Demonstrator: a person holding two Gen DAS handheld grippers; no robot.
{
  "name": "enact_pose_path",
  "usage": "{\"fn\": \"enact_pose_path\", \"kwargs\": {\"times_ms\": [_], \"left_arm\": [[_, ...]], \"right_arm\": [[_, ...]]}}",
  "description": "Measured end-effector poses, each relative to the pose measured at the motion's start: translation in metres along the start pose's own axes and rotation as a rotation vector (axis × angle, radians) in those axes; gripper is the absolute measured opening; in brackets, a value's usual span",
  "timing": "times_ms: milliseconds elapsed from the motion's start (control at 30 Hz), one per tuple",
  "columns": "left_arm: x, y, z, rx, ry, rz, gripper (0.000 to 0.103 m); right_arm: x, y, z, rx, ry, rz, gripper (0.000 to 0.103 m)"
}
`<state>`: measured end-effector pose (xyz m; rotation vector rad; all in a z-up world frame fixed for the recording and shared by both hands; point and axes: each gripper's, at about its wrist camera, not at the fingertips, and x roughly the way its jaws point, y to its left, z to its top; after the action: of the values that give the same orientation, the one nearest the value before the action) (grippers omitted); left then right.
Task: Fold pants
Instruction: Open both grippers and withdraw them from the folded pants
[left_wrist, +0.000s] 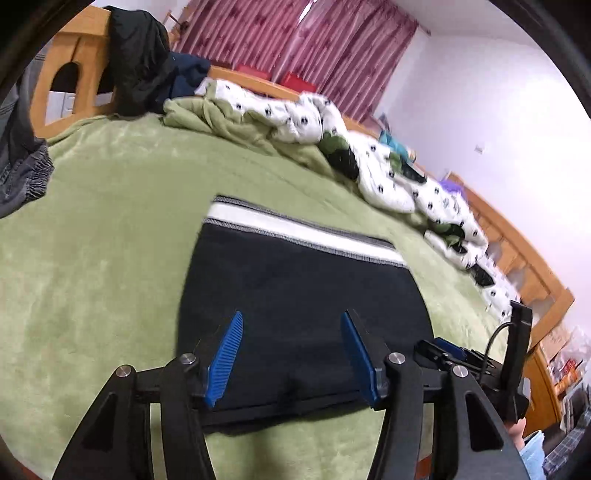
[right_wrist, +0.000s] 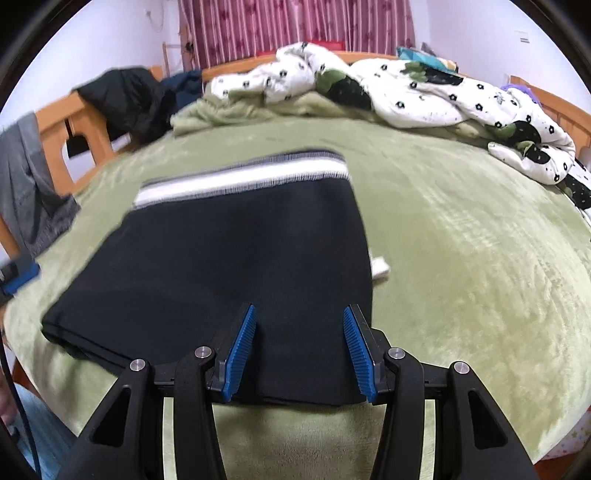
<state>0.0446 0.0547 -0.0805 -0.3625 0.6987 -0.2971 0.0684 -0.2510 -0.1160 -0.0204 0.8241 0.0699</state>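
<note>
Black pants (left_wrist: 295, 295) with a white and grey striped waistband (left_wrist: 295, 230) lie folded flat in a compact rectangle on the green blanket. My left gripper (left_wrist: 291, 325) is open, its blue pads spread above the near edge of the pants, holding nothing. In the right wrist view the same pants (right_wrist: 221, 258) lie with the waistband (right_wrist: 240, 181) at the far end. My right gripper (right_wrist: 299, 321) is open over their near right part, empty. The right gripper also shows at the lower right of the left wrist view (left_wrist: 461, 358).
A green blanket (right_wrist: 461, 240) covers the bed. A white flowered quilt (right_wrist: 406, 88) is bunched along the far side. Dark clothes (left_wrist: 140, 62) hang on the wooden bed frame (left_wrist: 74, 51), grey clothing (right_wrist: 26, 177) at the left. A small white scrap (right_wrist: 380, 266) lies beside the pants.
</note>
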Motion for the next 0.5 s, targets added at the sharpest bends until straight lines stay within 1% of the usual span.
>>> {"fn": "enact_pose_path", "kwargs": {"times_ms": [33,67,100,167,200,267,333,467,500], "left_arm": [[0.006,-0.005,-0.002,0.011,0.019,0.01,0.053],[0.017,-0.01,-0.007,0.036,0.053,0.044,0.053],[0.029,-0.014,-0.013,0.067,0.099,0.085,0.053],[0.052,-0.015,-0.026,0.096,0.198,0.159,0.053],[0.056,-0.017,-0.032,0.112,0.213,0.182,0.053],[0.05,-0.026,-0.038,0.161,0.196,0.215,0.054],[0.046,-0.03,-0.038,0.168,0.21,0.222,0.055],[0.033,-0.023,-0.036,0.084,0.232,0.192,0.055],[0.03,-0.022,-0.035,0.07,0.233,0.192,0.055]], "right_arm": [[0.002,0.003,-0.002,-0.018,0.001,-0.015,0.049],[0.002,0.005,-0.003,-0.034,-0.005,-0.028,0.049],[0.001,0.008,-0.004,-0.054,-0.009,-0.04,0.049],[-0.001,0.007,-0.004,-0.061,-0.003,-0.03,0.05],[-0.002,0.005,-0.005,-0.054,0.002,-0.022,0.05],[-0.004,0.002,-0.004,-0.032,0.018,-0.016,0.05],[-0.007,0.0,-0.002,0.0,0.033,-0.004,0.05],[-0.02,0.002,0.0,0.039,0.035,0.006,0.051],[-0.024,0.003,0.0,0.044,0.034,0.006,0.054]]}}
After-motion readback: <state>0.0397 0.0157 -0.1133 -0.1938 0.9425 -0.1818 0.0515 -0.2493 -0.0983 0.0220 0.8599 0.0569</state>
